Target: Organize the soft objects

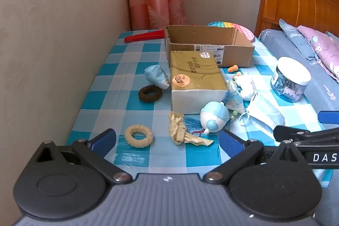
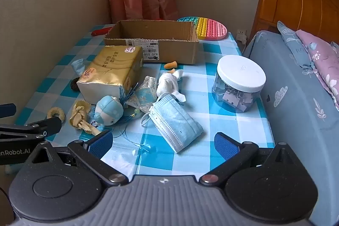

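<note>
Soft objects are lying scattered over the counter (image 2: 222, 50), which is wearing a blue-and-white checked cloth. A blue face mask (image 2: 177, 121) is sitting nearest the right gripper (image 2: 163, 142), whose blue-padded fingers are standing spread wide with nothing between them. The left gripper (image 1: 167, 141) is likewise hanging spread and empty, facing a cream hair ring (image 1: 138, 136) and a knotted beige cloth (image 1: 180, 130). Beside the cloth a round blue-and-white plush toy (image 1: 214, 118) is resting, touching a blue tassel. A dark brown hair ring (image 1: 150, 93) is lying just beside a crumpled blue mask (image 1: 156, 75).

In the middle a gold tissue pack (image 1: 196, 75) is showing Chinese characters and an orange round sticker; the writing is too small to read with confidence. Behind it an open cardboard box (image 1: 211, 43) is carrying a barcode label, where "420 B08" is reading upside down in the right wrist view. Two orange earplugs (image 2: 171, 65) and a white plush toy (image 2: 169, 82) are lying in front of the box. A clear jar (image 2: 239, 84) with a white lid is holding binder clips. The left gripper's body, in the right wrist view, is showing "nRobot.AI".
</note>
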